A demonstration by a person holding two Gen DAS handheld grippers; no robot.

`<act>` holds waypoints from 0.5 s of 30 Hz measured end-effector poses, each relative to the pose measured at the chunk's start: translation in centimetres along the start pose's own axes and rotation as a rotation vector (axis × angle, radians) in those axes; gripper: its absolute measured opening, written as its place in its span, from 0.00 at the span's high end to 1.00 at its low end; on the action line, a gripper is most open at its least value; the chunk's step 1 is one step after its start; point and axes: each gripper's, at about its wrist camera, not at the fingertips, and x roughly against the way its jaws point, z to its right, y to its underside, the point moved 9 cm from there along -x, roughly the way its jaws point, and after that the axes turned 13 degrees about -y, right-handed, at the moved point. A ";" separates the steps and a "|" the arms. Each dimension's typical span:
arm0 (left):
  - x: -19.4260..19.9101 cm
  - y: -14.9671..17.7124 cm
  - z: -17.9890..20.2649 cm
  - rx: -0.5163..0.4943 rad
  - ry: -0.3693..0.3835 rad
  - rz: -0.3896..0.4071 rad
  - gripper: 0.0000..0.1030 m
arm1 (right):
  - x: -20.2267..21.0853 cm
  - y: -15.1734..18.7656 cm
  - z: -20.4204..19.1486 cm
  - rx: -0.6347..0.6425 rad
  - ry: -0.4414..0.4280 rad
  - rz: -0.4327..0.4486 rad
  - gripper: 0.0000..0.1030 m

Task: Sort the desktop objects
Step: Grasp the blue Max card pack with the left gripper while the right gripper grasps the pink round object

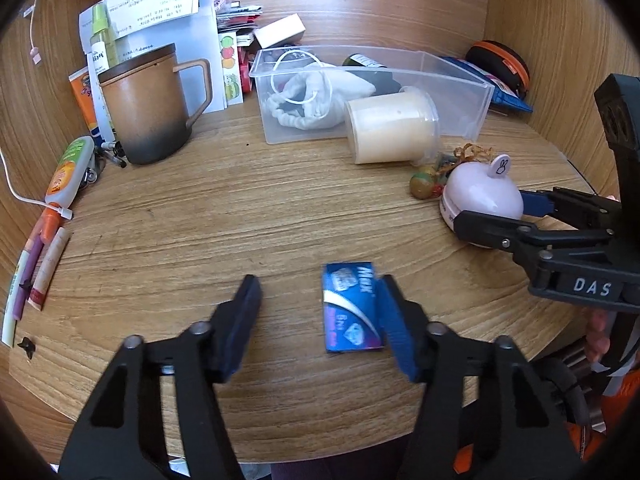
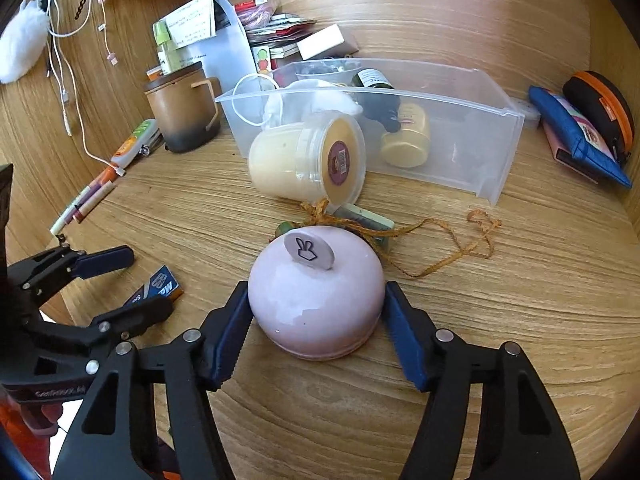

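A small blue printed packet lies flat on the wooden desk. My left gripper stands open over it. Its right finger touches the packet's right edge, while the left finger is well apart from it. A pink dome-shaped object with a rabbit tab on top sits further right. My right gripper is shut on it, a pad against each side. The left wrist view shows that gripper around the dome. The right wrist view shows the left gripper and the packet.
A clear plastic bin holds a white pouch and small bottles. A cream jar lies on its side before it. A brown mug and pens stand left. An orange-corded charm lies behind the dome, with pouches at right.
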 end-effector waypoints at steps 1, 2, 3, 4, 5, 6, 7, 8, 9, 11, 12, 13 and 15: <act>0.0 -0.1 0.0 0.001 -0.002 0.000 0.57 | 0.1 0.0 0.1 -0.010 -0.011 0.001 0.41; 0.0 -0.1 0.0 -0.001 0.000 0.000 0.60 | 0.2 0.0 0.2 -0.020 -0.020 0.003 0.41; 0.0 -0.2 0.1 -0.003 0.001 0.000 0.66 | 0.3 0.0 0.3 -0.032 -0.028 0.005 0.41; 0.0 -0.2 0.1 -0.003 0.000 -0.001 0.70 | 0.4 0.0 0.4 -0.040 -0.032 0.006 0.41; -0.1 -0.3 0.1 -0.005 0.003 -0.001 0.73 | 0.5 0.0 0.5 -0.047 -0.034 0.007 0.41; -0.1 -0.4 0.1 0.000 0.005 -0.003 0.75 | 0.7 0.0 0.7 -0.053 -0.036 0.009 0.41; -0.2 -0.5 0.1 0.006 0.007 -0.006 0.75 | 0.9 0.0 0.8 -0.057 -0.036 0.011 0.41; -0.2 -0.5 0.1 0.011 0.010 -0.010 0.75 | 1.1 0.1 1.0 -0.061 -0.037 0.014 0.41; -0.2 -0.7 0.3 0.016 0.018 -0.016 0.75 | 1.4 0.1 1.1 -0.065 -0.038 0.018 0.41; -0.2 -1.0 0.8 0.013 0.029 -0.015 0.75 | 1.8 0.0 1.3 -0.071 -0.040 0.025 0.41; -0.2 -1.3 1.0 0.009 0.030 -0.009 0.75 | 2.1 0.0 1.5 -0.077 -0.045 0.030 0.41; 0.0 -1.6 1.2 0.007 0.034 -0.002 0.75 | 2.3 -0.1 1.6 -0.083 -0.047 0.035 0.41; 0.3 -2.6 1.5 0.003 0.044 0.015 0.75 | 2.9 -0.3 1.8 -0.087 -0.044 0.044 0.41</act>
